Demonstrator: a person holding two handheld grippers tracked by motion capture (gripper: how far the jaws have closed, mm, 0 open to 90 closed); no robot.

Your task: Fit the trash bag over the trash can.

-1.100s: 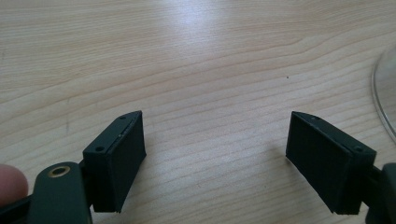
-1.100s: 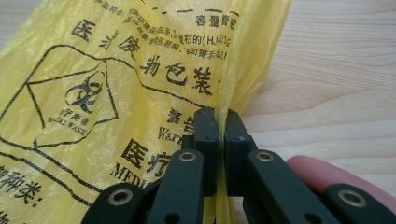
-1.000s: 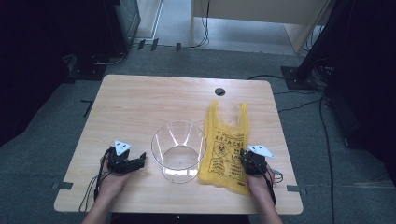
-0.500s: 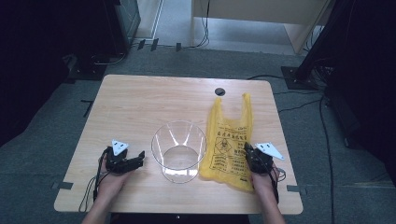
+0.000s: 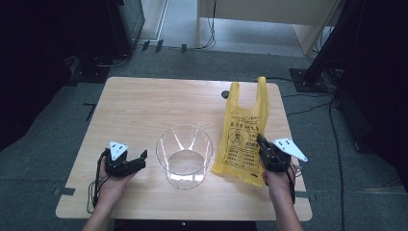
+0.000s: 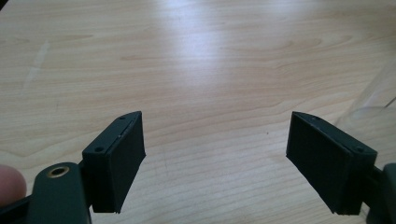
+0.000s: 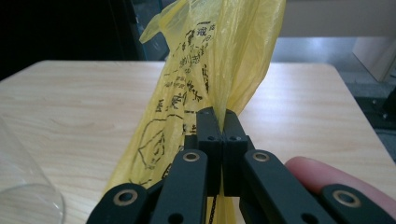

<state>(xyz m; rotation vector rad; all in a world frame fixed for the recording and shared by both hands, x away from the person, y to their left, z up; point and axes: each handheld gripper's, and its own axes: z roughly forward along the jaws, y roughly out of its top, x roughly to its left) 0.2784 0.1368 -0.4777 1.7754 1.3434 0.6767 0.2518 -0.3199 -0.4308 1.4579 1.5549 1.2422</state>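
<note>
We now have the right gripper (image 5: 263, 146) clamped on the yellow plastic bag (image 5: 243, 139), its jaws pinched tight on a fold of the film near the bag's right edge. A second ago this gripper sat lower on the bag; it has since moved a little to the right and up, and the film rises with it in the right gripper view. The bag lies on the table (image 5: 144, 106) just right of the clear container (image 5: 184, 155). Our left gripper (image 5: 139, 159) rests open, holding nothing, left of the container. We judge the bag is secured, ready to be lifted toward the container.
</note>
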